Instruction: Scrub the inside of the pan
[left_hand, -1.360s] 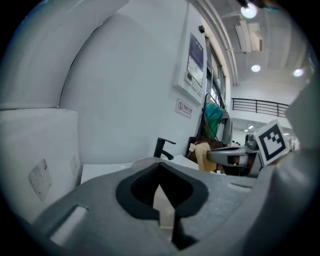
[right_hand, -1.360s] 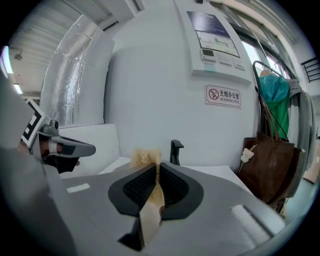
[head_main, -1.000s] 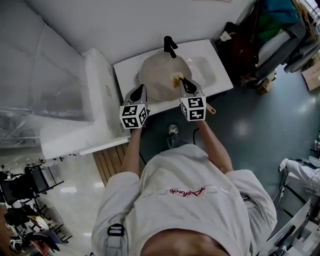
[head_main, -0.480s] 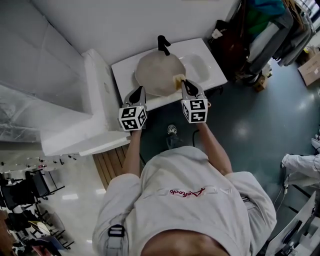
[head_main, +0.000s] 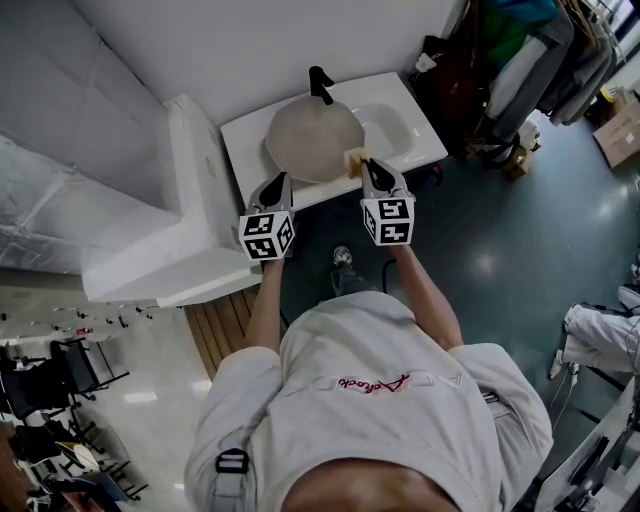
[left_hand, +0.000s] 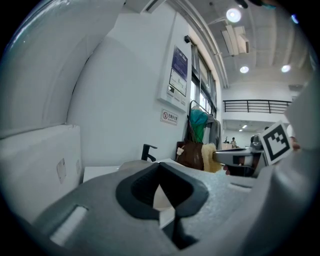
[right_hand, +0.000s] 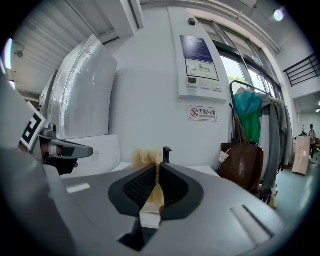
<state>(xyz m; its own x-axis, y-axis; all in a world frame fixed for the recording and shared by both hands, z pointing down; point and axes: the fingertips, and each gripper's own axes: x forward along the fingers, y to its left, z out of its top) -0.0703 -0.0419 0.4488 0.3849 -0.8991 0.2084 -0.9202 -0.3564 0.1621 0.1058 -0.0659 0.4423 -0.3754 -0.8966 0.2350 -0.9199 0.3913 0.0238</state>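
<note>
In the head view we see the pan (head_main: 313, 140) on the white counter (head_main: 240, 150), just beyond our left gripper (head_main: 279, 180) and right gripper (head_main: 368, 165). The left gripper view shows its jaws pressed together, empty. The right gripper view shows its jaws clamped on a yellow scrubber (right_hand: 145, 157).

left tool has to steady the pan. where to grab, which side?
Grip the pan at its near-left rim, left tool coming from the front of the counter, one jaw inside the wall, one outside. It lies open side up and that rim is nearest. The black piece behind may be handle or tap; cannot tell. The tool is shut: open it first.
</note>
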